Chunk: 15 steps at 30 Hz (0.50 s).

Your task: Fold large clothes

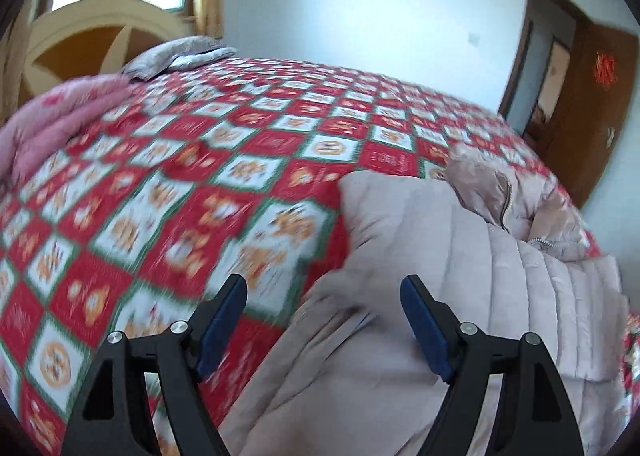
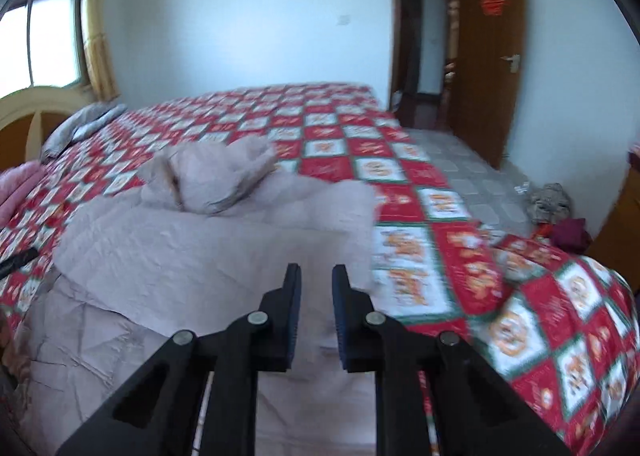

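A pale beige quilted jacket (image 1: 460,256) lies spread on the bed, its collar and zipper bunched up at the far end (image 1: 500,184). My left gripper (image 1: 324,284) hovers over the jacket's left edge, its jaws wide apart with nothing between them. In the right wrist view the same jacket (image 2: 200,248) fills the near left, with a folded layer on top and the crumpled collar (image 2: 216,176) beyond it. My right gripper (image 2: 317,270) sits low over the jacket's right part, its pads a narrow gap apart and not pressing on the fabric.
The bed has a red, white and green patterned quilt (image 1: 200,160). A pink blanket (image 1: 52,124) and a grey pillow (image 1: 176,56) lie by the headboard (image 1: 92,40). A brown door (image 2: 488,56) stands open past the bed. Clothes (image 2: 552,208) lie heaped on the tiled floor.
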Available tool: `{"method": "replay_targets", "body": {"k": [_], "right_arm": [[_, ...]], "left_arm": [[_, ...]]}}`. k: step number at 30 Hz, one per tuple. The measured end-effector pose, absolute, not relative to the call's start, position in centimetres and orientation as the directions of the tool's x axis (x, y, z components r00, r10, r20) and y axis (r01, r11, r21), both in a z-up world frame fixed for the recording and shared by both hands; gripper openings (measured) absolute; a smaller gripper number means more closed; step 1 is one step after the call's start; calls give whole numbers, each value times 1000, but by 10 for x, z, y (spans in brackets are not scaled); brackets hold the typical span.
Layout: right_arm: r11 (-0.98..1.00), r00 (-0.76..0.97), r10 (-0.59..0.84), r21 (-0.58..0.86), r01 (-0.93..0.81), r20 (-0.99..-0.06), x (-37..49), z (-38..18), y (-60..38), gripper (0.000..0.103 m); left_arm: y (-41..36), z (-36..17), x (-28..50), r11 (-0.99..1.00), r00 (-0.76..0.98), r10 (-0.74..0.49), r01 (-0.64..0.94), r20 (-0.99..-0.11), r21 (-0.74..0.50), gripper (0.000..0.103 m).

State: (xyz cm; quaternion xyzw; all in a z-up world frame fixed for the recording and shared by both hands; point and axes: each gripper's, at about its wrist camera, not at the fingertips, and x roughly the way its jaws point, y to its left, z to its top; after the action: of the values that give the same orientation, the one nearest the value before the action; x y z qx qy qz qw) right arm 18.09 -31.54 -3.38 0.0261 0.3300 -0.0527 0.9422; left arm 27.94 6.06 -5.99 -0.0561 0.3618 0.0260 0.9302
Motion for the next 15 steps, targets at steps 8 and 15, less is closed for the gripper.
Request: {"method": "replay_targets", "body": {"k": [8,15], "right_arm": [[990,689,-14,85,109,-724,221,-115,-323,19],[982,698,34,153,109,-716,223,-125,-333,17]], "left_arm": [[47,-108,314,993,687,85,-121,-721,1,87],[57,-133,323,981,643,46,-172,-764,-85,100]]}}
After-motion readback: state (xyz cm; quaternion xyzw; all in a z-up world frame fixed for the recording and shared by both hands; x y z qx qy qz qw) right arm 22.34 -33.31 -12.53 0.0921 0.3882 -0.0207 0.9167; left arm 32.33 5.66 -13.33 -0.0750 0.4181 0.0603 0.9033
